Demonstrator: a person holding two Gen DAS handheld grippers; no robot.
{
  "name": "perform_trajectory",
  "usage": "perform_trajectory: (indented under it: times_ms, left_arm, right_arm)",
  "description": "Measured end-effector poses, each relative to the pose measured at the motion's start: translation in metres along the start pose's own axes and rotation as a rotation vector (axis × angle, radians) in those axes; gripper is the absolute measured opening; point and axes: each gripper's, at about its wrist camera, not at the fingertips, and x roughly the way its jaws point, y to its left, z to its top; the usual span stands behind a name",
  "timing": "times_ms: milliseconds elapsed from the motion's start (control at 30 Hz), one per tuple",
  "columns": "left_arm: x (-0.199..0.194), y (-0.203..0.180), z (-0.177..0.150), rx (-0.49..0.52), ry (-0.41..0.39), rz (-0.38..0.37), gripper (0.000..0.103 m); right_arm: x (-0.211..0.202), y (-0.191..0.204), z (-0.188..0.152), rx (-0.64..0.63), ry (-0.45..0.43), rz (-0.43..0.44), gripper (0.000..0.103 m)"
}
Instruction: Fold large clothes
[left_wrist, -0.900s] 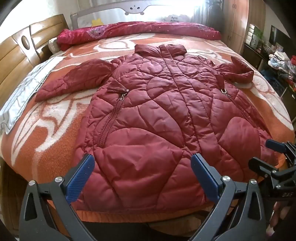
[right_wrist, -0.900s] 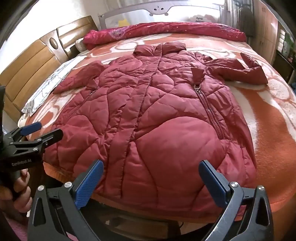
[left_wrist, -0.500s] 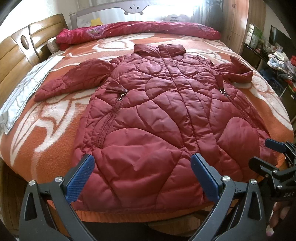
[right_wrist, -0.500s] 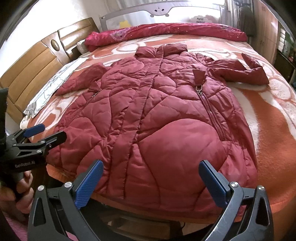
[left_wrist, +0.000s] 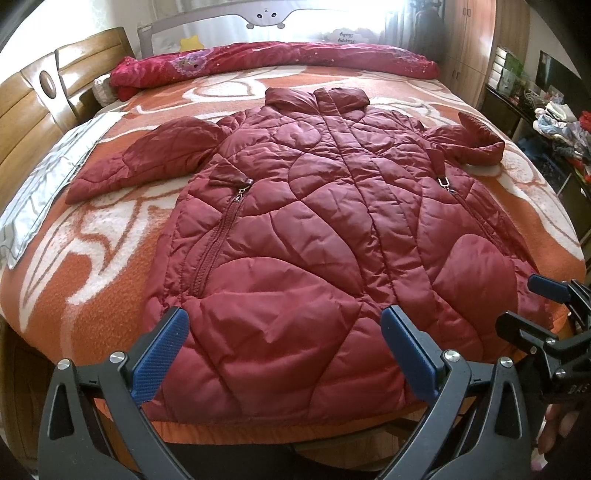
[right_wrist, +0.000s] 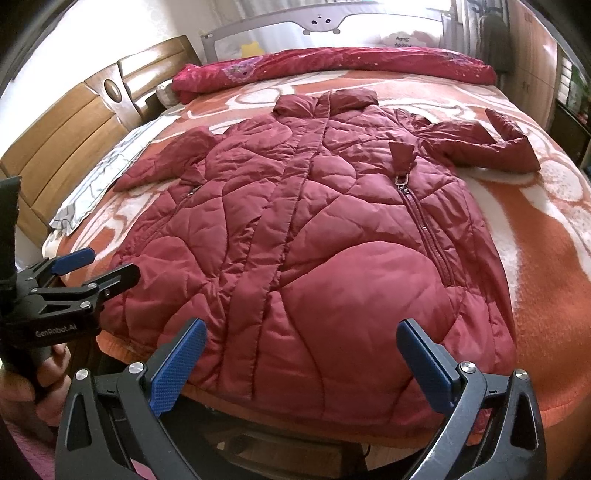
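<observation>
A large dark-red quilted coat (left_wrist: 317, 236) lies flat and front-up on the bed, collar at the far end, hem at the near edge, both sleeves spread out to the sides. It also fills the right wrist view (right_wrist: 314, 243). My left gripper (left_wrist: 284, 350) is open and empty, just above the hem's left half. My right gripper (right_wrist: 301, 363) is open and empty, just above the hem's right half. Each gripper shows in the other's view: the right one at the right edge (left_wrist: 543, 310), the left one at the left edge (right_wrist: 96, 269).
The bed has an orange and white blanket (left_wrist: 92, 236). A rolled red quilt (left_wrist: 273, 62) lies along the far side. A wooden headboard (left_wrist: 33, 110) and a grey cloth (left_wrist: 40, 192) are on the left. Cluttered shelves (left_wrist: 554, 122) stand to the right.
Both grippers have drifted slightly, so the coat sits a little differently in each view. The coat has not moved and both grippers stay open.
</observation>
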Motion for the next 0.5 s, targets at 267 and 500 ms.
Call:
perform_trajectory:
  times_ms: [267,500]
  left_arm:
    - [0.0004,-0.0042,0.0016,-0.007,0.004,-0.010,0.103]
    - [0.0031,-0.0098,0.0018,0.012,-0.001,0.013,0.103]
  right_arm:
    - [0.0006,-0.0011,0.0012,0.008,0.029,-0.004,0.103]
    - [0.0018,-0.0045,0.0032,0.000,0.080,-0.032,0.103]
